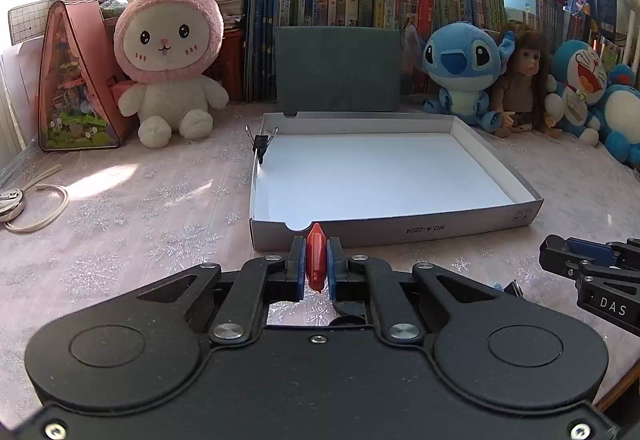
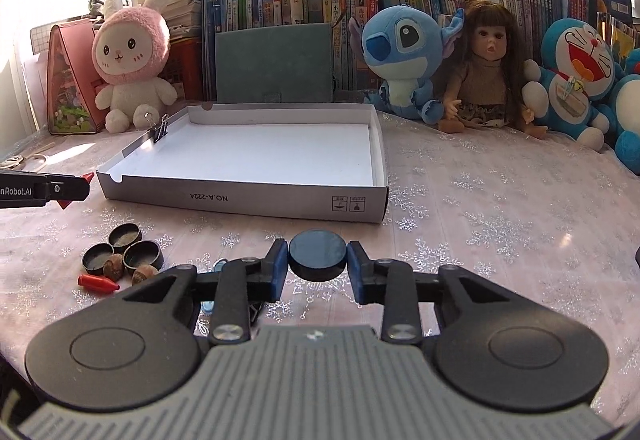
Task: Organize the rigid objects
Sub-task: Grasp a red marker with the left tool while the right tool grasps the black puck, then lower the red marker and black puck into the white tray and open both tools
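A pale pink cloth with silver snowflakes [image 2: 500, 208] covered the table, and against the wall of books behind it sat a pink rabbit plush [image 1: 170, 52], a blue plush [image 1: 460, 68], a doll [image 2: 486, 68] and a blue-and-white cat plush [image 2: 572, 76]. In the middle of the cloth lay a shallow white cardboard tray [image 2: 248, 196], its floor bare, with a black binder clip [image 2: 159, 132] fastened upright on its left wall near the far corner. The left gripper [image 1: 316, 264] sat just short of the tray's near wall, its blue pads pressed tight against a small red spindle-shaped piece [image 1: 315, 260] that stood on end between them, its tip showing above the fingers. The right gripper [image 2: 318, 264] was further right, in front of the tray's near wall, its jaws partly closed on a black round disc [image 2: 317, 254] held flat, each pad touching the disc's rim. On the cloth to the left of the right gripper lay a tight cluster: three black round caps [image 2: 124, 248] with their hollow sides up, touching one another, two brown nut-like pieces [image 2: 114, 267] just in front of them, and a second red spindle piece [image 2: 98, 283] on its side nearest the camera. Something small and blue showed beneath the right gripper's left finger, too hidden to tell what it was.
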Available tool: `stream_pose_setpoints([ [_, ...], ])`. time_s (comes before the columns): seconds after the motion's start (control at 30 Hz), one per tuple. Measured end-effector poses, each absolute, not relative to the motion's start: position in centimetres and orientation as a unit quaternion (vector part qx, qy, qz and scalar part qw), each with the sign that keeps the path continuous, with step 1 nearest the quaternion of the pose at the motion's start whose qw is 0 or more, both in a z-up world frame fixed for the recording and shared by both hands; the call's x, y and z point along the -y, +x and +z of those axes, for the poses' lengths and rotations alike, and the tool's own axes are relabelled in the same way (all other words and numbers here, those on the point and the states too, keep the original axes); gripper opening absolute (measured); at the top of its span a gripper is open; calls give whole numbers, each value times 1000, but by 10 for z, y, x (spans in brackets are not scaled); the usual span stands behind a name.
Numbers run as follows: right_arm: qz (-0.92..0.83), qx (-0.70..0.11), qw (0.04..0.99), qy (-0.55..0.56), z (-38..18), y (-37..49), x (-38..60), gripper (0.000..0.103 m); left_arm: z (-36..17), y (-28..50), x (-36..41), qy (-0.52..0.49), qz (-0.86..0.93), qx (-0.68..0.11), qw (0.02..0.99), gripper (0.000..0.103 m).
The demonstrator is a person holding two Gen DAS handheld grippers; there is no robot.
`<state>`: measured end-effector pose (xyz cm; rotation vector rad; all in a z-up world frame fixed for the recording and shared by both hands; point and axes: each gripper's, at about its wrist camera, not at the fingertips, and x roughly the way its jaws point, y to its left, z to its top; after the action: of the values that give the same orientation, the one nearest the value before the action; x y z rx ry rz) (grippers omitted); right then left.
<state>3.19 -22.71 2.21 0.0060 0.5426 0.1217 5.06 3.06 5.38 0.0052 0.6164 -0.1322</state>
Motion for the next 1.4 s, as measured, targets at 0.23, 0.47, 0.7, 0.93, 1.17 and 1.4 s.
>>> stream_pose_setpoints([
  [0.23,79,-273,959,-6,48,69,229,37,74,93,-30,-6,-76,-306,949,10],
  [0.47,92,-301,949,-6,70,127,233,37,82,158,-22,-21,-92,-345,934,10],
  [0.7,91,-368,926,-4,69,191,226,37,62,220,-12,-60,-96,-418,901,10],
  [0.93,73,-413,908,-4,50,226,221,37,39,250,-7,-68,-81,-441,891,10],
  [1.17,65,-432,899,5,37,239,219,37,29,256,-5,-68,-79,-452,886,10],
  [1.4,63,-441,895,5,32,246,214,37,26,258,-2,-66,-81,-453,885,10],
])
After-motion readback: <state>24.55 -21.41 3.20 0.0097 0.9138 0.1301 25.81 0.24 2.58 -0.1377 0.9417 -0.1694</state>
